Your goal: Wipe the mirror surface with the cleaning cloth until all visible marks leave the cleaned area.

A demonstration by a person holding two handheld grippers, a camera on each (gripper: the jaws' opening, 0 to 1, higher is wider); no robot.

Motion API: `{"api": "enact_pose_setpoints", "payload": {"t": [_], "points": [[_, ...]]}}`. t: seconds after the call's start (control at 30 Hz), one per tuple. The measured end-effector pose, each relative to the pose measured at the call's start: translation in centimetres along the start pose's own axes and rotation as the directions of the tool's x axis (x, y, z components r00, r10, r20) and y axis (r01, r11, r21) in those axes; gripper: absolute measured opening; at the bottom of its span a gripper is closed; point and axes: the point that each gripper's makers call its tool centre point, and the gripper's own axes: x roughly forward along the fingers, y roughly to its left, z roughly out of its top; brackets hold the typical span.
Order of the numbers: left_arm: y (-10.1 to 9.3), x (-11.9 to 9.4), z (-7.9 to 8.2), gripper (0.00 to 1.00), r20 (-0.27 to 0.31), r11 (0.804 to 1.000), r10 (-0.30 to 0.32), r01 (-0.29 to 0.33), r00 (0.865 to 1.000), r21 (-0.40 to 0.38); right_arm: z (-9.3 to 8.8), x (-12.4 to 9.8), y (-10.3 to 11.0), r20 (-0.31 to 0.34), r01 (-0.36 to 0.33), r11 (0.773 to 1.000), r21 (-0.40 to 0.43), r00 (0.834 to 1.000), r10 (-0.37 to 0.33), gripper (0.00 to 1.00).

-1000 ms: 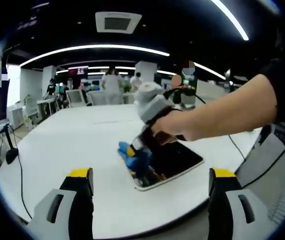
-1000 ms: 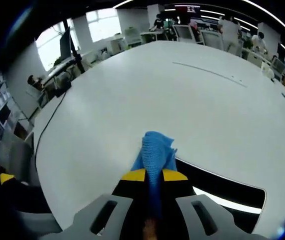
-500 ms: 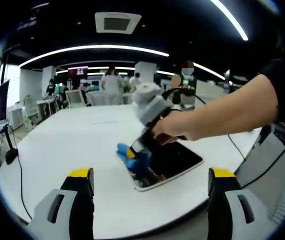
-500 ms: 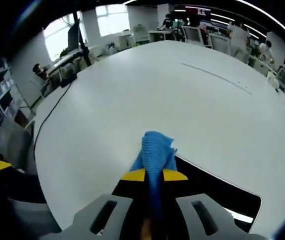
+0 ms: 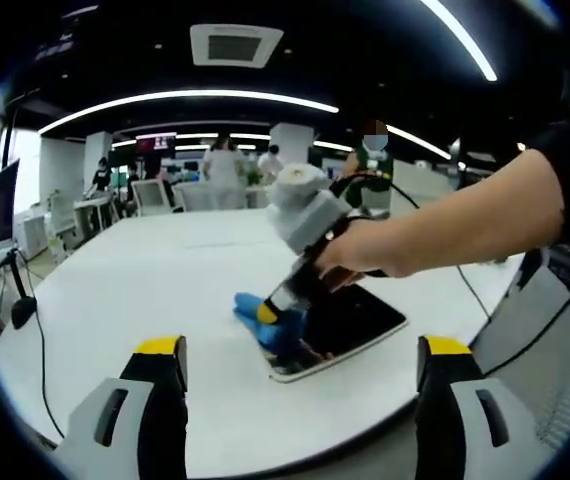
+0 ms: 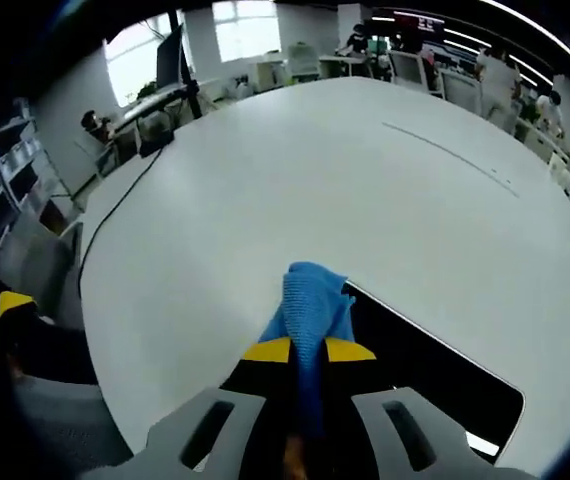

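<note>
On the white table, the left gripper is waiting near the front edge with jaws wide apart and nothing between them. The right gripper is pinching the blue cloth and pressing it to the mirror's near-left corner. The mirror's long axis is running away up-right from the cloth; any marks are probably too faint to make out.

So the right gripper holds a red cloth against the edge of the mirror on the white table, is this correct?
Not quite: the cloth is blue, not red, as the right gripper view shows. The right gripper does hold it at the edge of the mirror on the white table.
</note>
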Motion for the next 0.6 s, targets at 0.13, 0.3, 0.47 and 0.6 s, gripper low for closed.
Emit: {"api": "enact_pose_setpoints", "payload": {"t": [0.13, 0.3, 0.47, 0.6], "points": [[0.03, 0.08, -0.03, 0.96, -0.001, 1.000, 0.001, -0.001, 1.000, -0.001, -0.01, 0.05, -0.11, 0.009, 0.007, 1.000, -0.006, 1.000, -0.007, 0.05], [0.09, 0.12, -0.06, 0.96, -0.004, 1.000, 0.003, -0.003, 1.000, -0.002, -0.35, -0.12, 0.21, 0.011, 0.001, 1.000, -0.009, 1.000, -0.001, 0.05], [0.15, 0.03, 0.02, 0.97, 0.000, 1.000, 0.008, -0.008, 1.000, -0.001, -0.60, -0.28, 0.56, 0.010, 0.004, 1.000, -0.027, 1.000, -0.004, 0.05], [0.11, -0.01, 0.02, 0.97, 0.000, 1.000, 0.005, -0.005, 1.000, -0.003, -0.62, -0.29, 0.64, 0.008, 0.008, 0.999, -0.053, 1.000, -0.008, 0.05]]}}
